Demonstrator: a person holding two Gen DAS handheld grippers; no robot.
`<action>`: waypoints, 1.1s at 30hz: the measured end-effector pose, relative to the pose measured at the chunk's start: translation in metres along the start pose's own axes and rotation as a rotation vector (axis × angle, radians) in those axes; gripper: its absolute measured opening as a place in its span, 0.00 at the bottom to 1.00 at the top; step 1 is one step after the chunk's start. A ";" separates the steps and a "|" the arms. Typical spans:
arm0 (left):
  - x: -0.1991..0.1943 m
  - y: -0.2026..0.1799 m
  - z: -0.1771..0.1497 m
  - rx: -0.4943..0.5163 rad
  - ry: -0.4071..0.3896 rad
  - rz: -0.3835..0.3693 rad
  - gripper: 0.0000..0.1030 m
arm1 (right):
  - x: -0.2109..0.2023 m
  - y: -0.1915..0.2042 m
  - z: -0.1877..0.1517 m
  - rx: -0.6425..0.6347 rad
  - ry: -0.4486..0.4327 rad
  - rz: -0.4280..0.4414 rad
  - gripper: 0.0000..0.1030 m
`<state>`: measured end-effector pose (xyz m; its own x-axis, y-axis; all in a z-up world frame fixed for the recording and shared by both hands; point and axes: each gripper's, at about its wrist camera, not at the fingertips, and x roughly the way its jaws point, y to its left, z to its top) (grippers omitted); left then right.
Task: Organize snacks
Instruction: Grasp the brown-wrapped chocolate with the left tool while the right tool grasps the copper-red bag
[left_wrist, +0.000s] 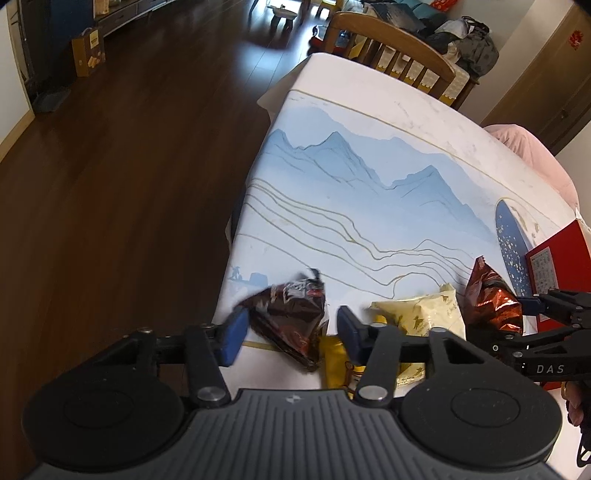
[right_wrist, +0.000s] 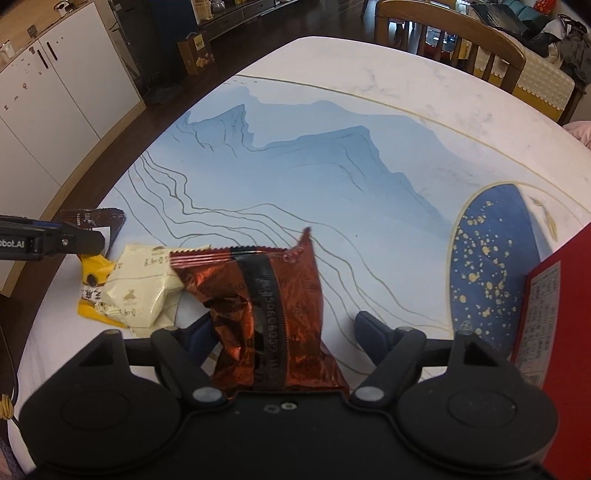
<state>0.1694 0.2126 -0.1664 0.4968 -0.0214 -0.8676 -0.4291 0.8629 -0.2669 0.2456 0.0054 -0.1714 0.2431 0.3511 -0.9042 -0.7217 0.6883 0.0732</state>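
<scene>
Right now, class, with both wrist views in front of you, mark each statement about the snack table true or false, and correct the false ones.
1. A copper foil bag lies between the right claw's jaws. True.
2. The cream packet lies partly on a yellow packet. True.
3. A green box stands at the table's right edge. False: the box is red.
4. The left claw reaches for the cream packet. False: a dark brown bag lies between its jaws.
5. The tablecloth shows blue mountains. True.
6. The chair behind the table is metal. False: it is wooden.
</scene>
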 end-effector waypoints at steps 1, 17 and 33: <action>0.001 0.000 0.000 -0.001 0.000 0.005 0.43 | 0.000 0.001 0.000 0.001 -0.005 0.002 0.65; -0.005 -0.001 -0.002 -0.008 -0.024 0.013 0.26 | -0.037 0.003 -0.016 0.095 -0.078 -0.035 0.43; -0.055 0.001 -0.010 -0.013 -0.107 -0.028 0.26 | -0.115 0.012 -0.042 0.133 -0.159 -0.028 0.43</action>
<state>0.1342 0.2093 -0.1227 0.5862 0.0099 -0.8101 -0.4235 0.8562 -0.2960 0.1820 -0.0533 -0.0841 0.3685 0.4189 -0.8299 -0.6237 0.7734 0.1134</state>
